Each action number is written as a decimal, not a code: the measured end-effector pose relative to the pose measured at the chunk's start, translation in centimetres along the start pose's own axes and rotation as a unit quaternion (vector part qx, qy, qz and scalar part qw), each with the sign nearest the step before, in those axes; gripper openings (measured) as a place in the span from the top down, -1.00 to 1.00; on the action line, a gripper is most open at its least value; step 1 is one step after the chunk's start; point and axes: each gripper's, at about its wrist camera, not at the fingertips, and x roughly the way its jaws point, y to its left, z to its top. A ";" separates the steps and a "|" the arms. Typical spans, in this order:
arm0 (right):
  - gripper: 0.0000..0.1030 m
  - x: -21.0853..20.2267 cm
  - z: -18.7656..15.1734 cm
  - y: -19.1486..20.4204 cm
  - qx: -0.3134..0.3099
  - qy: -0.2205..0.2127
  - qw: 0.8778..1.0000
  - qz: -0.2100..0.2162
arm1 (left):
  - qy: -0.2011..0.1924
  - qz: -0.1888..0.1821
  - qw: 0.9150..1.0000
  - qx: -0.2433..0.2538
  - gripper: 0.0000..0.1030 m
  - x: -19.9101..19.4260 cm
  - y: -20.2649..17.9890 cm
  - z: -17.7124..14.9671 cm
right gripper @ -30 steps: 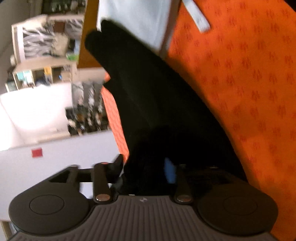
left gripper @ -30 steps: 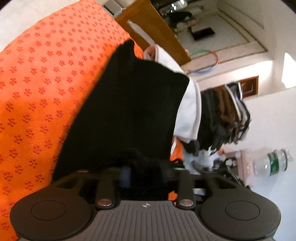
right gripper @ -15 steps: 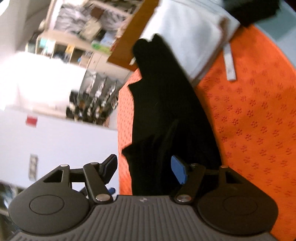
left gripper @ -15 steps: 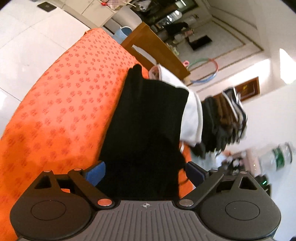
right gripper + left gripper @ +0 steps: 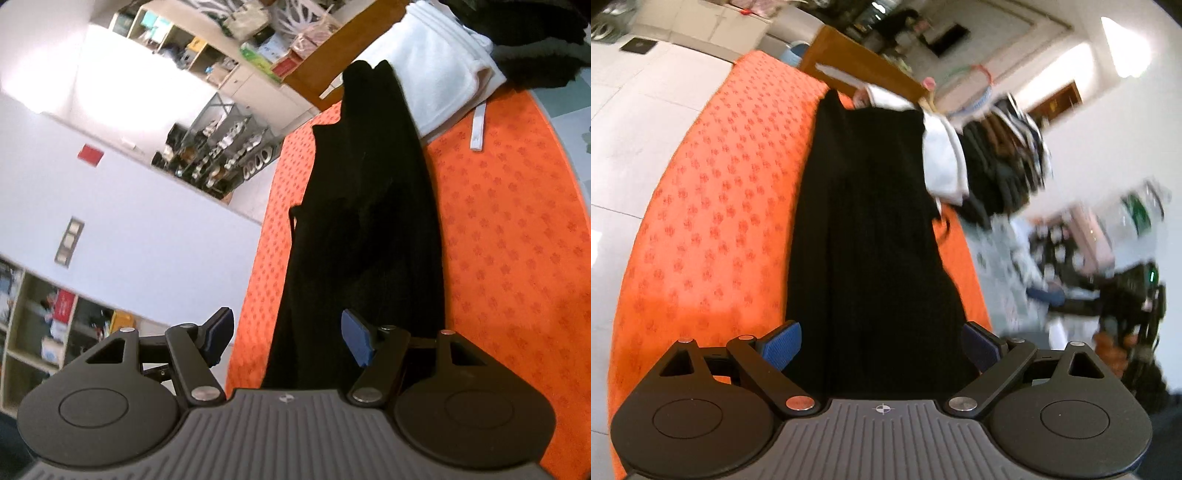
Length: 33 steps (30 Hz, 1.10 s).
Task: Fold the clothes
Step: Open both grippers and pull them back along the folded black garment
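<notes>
A long black garment (image 5: 871, 229) lies flat in a narrow folded strip on the orange patterned table cover (image 5: 713, 206). It also shows in the right wrist view (image 5: 369, 229). My left gripper (image 5: 882, 341) is open and empty, above the near end of the garment. My right gripper (image 5: 288, 336) is open and empty, above the garment's near end by the cover's left edge (image 5: 258, 258). Both sets of blue pads are apart and hold nothing.
A folded white garment (image 5: 439, 77) lies at the far end of the black one, also in the left wrist view (image 5: 942, 158). A pile of dark clothes (image 5: 1001, 162) lies beyond it. A white strap (image 5: 478, 125) lies on the cover. A wooden board (image 5: 857, 62) stands behind the table.
Both grippers were shut on the black garment one second ago. They have let it go, opened wide and pulled back and up, and the garment now lies flat.
</notes>
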 end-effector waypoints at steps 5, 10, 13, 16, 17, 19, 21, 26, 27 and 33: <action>-0.29 -0.9 -4.5 1.2 -0.069 0.006 0.998 0.008 | 0.026 0.005 0.999 0.033 -0.36 -0.5 -0.9 -3.5; 0.28 0.8 -9.4 0.9 -0.106 0.040 0.994 -0.001 | 0.057 0.042 0.995 0.072 0.01 0.8 -1.5 -5.8; 0.32 2.6 -12.5 1.1 -0.156 0.077 0.985 -0.025 | 0.069 0.069 0.992 0.076 0.13 0.9 -0.8 -6.6; 0.34 4.4 -14.5 0.3 -0.170 0.111 0.977 -0.057 | 0.079 0.087 0.991 0.063 0.14 1.1 0.2 -7.0; 0.39 5.0 -15.0 -0.1 -0.170 0.122 0.975 -0.073 | 0.079 0.089 0.991 0.057 0.12 1.1 0.5 -7.1; 0.58 5.6 -15.5 -0.9 -0.171 0.130 0.972 -0.098 | 0.078 0.089 0.992 0.044 0.10 1.1 1.0 -7.3; 0.66 5.4 -15.4 -1.1 -0.166 0.128 0.973 -0.099 | 0.077 0.086 0.993 0.036 0.09 0.9 1.4 -7.3; 0.62 3.9 -13.9 0.4 -0.187 0.120 0.970 -0.093 | 0.059 0.070 0.995 0.030 0.02 -0.2 0.4 -6.0; 0.61 3.5 -13.2 0.7 -0.192 0.111 0.971 -0.090 | 0.046 0.063 0.997 0.028 -0.05 -0.8 0.2 -5.2; 0.30 0.6 -7.5 2.8 -0.215 0.044 0.971 -0.096 | -0.028 0.056 0.998 0.021 -0.26 -2.7 -0.3 0.8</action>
